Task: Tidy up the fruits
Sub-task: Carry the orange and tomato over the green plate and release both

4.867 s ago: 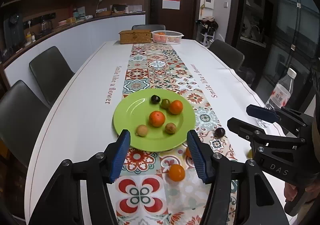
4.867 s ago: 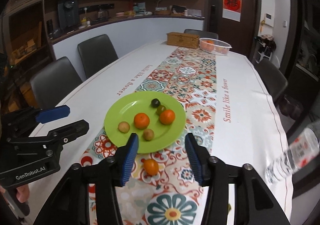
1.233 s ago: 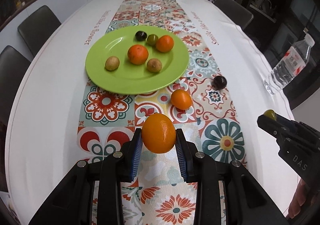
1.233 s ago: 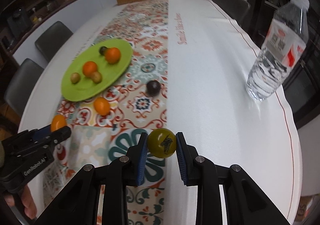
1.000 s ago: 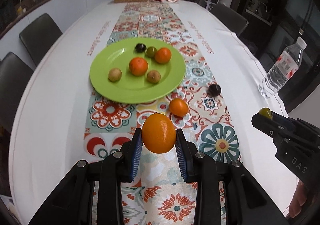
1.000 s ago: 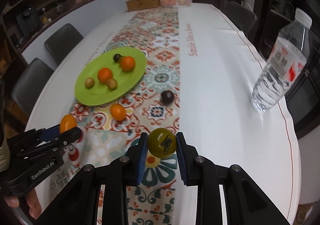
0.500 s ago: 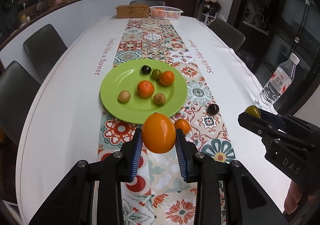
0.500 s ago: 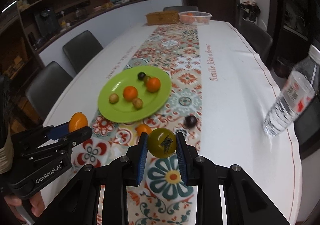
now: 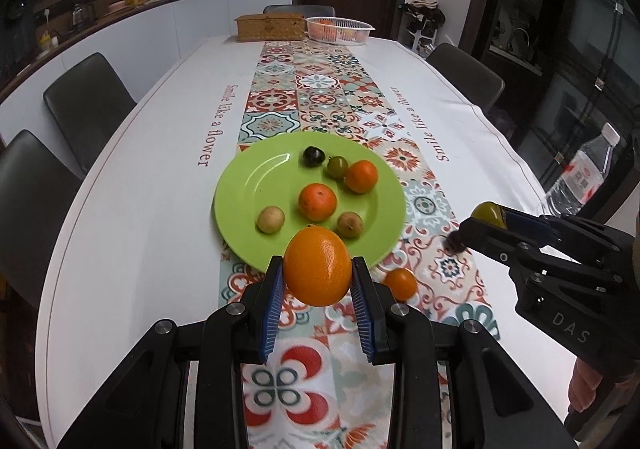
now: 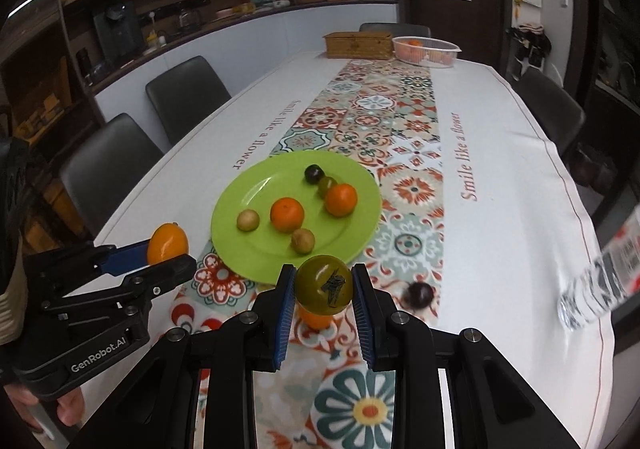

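Left tongs (image 9: 318, 285) clamp an orange (image 9: 318, 267), right tongs (image 10: 323, 297) a green fruit (image 10: 324, 284), both raised level.

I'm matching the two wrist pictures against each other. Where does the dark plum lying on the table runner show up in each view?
Left wrist: dark plum at right of centre, mostly hidden behind the right gripper.
Right wrist: dark plum at lower right of centre, in plain sight on the runner.
Shared landmark: the green plate.
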The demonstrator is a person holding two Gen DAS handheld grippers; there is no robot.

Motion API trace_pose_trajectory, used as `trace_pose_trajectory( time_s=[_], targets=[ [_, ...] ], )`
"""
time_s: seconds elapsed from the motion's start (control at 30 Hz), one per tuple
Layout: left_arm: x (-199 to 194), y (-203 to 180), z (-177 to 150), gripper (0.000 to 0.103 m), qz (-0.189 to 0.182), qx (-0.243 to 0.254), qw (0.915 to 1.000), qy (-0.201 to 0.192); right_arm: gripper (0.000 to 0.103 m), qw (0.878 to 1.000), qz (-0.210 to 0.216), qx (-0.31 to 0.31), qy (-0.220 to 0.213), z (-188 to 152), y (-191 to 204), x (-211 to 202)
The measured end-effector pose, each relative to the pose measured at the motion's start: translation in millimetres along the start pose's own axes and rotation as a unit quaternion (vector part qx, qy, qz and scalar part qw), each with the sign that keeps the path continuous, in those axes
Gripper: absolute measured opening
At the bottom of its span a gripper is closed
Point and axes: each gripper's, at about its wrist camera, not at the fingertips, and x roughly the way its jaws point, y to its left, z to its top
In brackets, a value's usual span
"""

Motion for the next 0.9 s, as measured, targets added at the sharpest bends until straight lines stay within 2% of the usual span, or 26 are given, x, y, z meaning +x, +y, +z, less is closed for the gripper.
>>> trace_pose_trajectory(
  time_s=[0.6,0.9],
  targets=[
    [54.9,25.2,31.4,0.032,-0.006,0.005,1.0,0.004,0.029,1.0,0.009,-0.024,0.016,32.0,-1.3,70.9],
    [80.5,34.2,35.2,0.032,-0.008,-0.002,0.9998,0.017,0.029,0.999,0.016,-0.029,0.035,37.7,1.2,103.3]
  ],
)
